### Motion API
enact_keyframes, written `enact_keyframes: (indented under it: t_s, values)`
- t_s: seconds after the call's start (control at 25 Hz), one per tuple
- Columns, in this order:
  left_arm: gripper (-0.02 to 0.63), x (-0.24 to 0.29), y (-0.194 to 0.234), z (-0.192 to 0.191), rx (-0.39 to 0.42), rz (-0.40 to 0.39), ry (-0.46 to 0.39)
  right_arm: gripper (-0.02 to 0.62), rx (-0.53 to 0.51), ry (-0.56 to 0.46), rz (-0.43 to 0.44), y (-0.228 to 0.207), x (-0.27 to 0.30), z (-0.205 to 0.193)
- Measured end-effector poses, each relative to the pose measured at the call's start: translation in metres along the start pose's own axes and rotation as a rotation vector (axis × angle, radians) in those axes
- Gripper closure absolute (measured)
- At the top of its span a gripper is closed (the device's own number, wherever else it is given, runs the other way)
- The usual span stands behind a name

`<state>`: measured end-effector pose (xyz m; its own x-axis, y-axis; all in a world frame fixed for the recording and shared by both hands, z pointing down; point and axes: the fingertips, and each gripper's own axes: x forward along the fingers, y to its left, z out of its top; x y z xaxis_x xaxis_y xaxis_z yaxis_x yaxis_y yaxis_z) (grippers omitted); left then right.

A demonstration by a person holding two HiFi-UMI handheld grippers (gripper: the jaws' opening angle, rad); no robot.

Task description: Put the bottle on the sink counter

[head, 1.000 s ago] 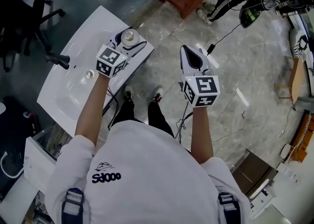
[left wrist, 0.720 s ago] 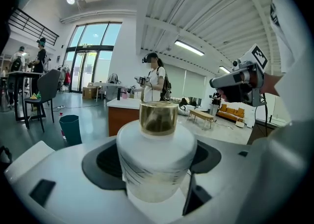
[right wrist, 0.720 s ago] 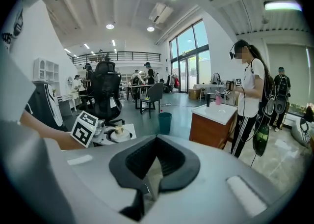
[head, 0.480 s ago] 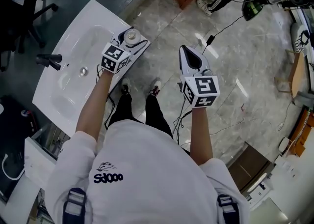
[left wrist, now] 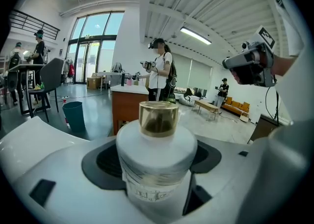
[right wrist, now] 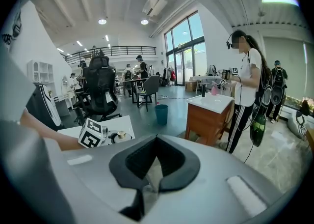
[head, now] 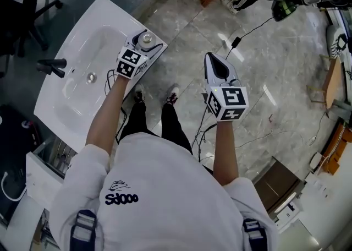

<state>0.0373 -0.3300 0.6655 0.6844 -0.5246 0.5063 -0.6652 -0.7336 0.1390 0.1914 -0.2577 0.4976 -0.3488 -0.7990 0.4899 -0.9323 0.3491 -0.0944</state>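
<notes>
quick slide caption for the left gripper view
Left gripper shut on an upright white bottle with a gold cap.

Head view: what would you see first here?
First, the white bottle with its gold cap, clamped in the left gripper over a corner of the white sink counter. Next, the right gripper, empty, out over the grey floor.
</notes>
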Motion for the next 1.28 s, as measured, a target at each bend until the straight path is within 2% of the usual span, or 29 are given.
enact_keyframes:
  t_s: [0.16, 0.36, 0.52, 0.72, 1.0, 1.28]
  values:
    - [0.255, 0.001, 0.002, -0.002, 0.000, 0.010, -0.009, 0.586, -0.002, 0.009, 0.011, 0.003, 0.004, -0.003]
    - [0.255, 0.003, 0.003, -0.005, 0.043, 0.040, 0.012, 0.586, -0.013, 0.026, 0.025, 0.011, 0.005, -0.008]
    - [0.255, 0.004, 0.003, -0.005, 0.036, 0.044, 0.005, 0.586, -0.012, 0.025, 0.028, 0.013, 0.005, -0.007]
    - [0.253, 0.004, 0.004, -0.009, -0.030, 0.032, 0.004, 0.586, -0.008, 0.024, 0.028, 0.012, 0.005, -0.005]
    - [0.245, -0.001, 0.005, -0.007, -0.029, 0.007, -0.019, 0.586, -0.008, 0.021, 0.025, 0.010, 0.007, -0.002]
    - [0.229, -0.020, 0.009, -0.019, 0.011, -0.021, 0.026, 0.586, -0.015, -0.007, 0.027, 0.008, 0.006, 0.010]
